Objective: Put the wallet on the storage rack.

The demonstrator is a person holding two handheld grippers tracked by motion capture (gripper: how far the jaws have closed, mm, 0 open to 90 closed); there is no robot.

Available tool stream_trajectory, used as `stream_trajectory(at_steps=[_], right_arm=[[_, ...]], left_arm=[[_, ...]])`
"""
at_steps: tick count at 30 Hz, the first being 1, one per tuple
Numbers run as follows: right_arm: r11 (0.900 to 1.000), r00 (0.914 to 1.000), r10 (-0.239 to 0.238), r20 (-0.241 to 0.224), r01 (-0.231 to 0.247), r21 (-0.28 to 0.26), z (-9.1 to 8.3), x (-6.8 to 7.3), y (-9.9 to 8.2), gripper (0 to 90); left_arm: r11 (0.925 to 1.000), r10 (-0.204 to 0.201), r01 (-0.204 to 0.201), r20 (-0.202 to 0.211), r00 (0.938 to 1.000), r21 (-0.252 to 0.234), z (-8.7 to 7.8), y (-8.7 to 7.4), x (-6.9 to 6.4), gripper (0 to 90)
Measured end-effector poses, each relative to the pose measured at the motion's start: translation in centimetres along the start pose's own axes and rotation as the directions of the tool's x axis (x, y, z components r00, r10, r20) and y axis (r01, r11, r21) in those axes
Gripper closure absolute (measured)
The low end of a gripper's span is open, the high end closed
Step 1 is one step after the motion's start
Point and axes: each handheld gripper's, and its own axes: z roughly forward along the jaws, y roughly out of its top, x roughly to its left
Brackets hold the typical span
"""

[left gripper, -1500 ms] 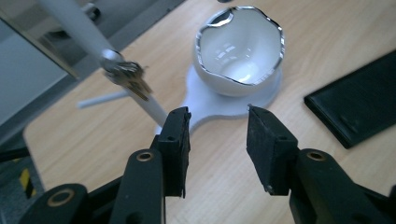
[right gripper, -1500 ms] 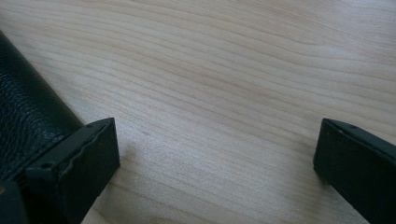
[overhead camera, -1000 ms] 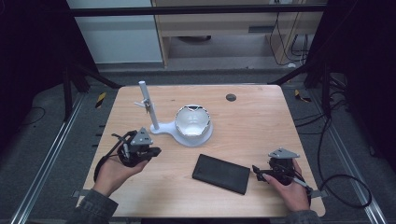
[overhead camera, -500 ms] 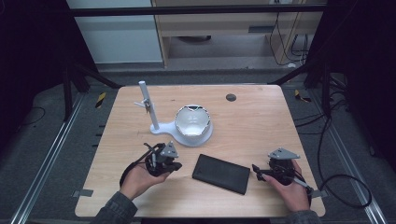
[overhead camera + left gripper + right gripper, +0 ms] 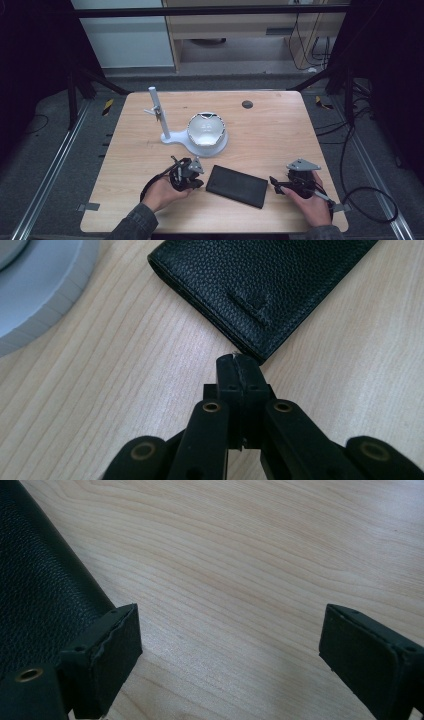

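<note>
Black wallet (image 5: 237,185) is seen lying flat on the wooden table (image 5: 280,130), lower centre of the high view, tilted so its left end sits higher in frame than its right. It is positioned between the two grippers.

Left gripper (image 5: 196,181) is found at lower left-centre of the high view, held in a hand (image 5: 161,192), with its tips pointed at the wallet's left short edge. In the left gripper view the jaws are pressed together with nothing between them; the closed tips (image 5: 239,361) are placed just at the near corner of the wallet (image 5: 260,287), in the upper half of that frame. Contact with the leather cannot be confirmed; at most a sliver of gap is shown. Pebbled grain and a small stitched mark are visible on the wallet's face.

Right gripper (image 5: 274,184) is seen at lower right of the high view, held in the other hand (image 5: 312,202), just beside the wallet's right end. Its jaws are spread wide in the right gripper view, with bare table between them (image 5: 227,645); the wallet (image 5: 35,600) is seen along the left edge of that frame, beside the left jaw and outside the gap. Nothing is gripped.

A white stand with a post (image 5: 165,125) and a round white bowl-shaped piece (image 5: 206,131) are located above the wallet, centre of the high view, well apart from both grippers. Part of that white base (image 5: 40,285) is shown at upper left of the left gripper view.
</note>
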Motion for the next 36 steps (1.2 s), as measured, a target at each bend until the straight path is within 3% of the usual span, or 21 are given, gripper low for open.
stream_trajectory(at_steps=[22,28,36], right_arm=[[1.0,1.0,-0.002,-0.006,0.002,-0.001,0.0,0.0,0.0,10.0],[1.0,1.0,-0.006,-0.004,0.006,-0.003,0.0,0.0,0.0,10.0],[1.0,1.0,-0.001,-0.007,0.001,-0.006,-0.1,0.0,0.0,10.0]], left_arm=[[0.9988,0.029,-0.03,0.022,0.9993,0.038,1.2,0.2,-0.2,90.0],[0.9992,0.024,-0.025,0.031,0.9992,0.03,1.2,0.1,-0.1,90.0],[0.9999,-0.01,0.011,0.057,0.9983,-0.012,0.9,-0.2,0.1,90.0]])
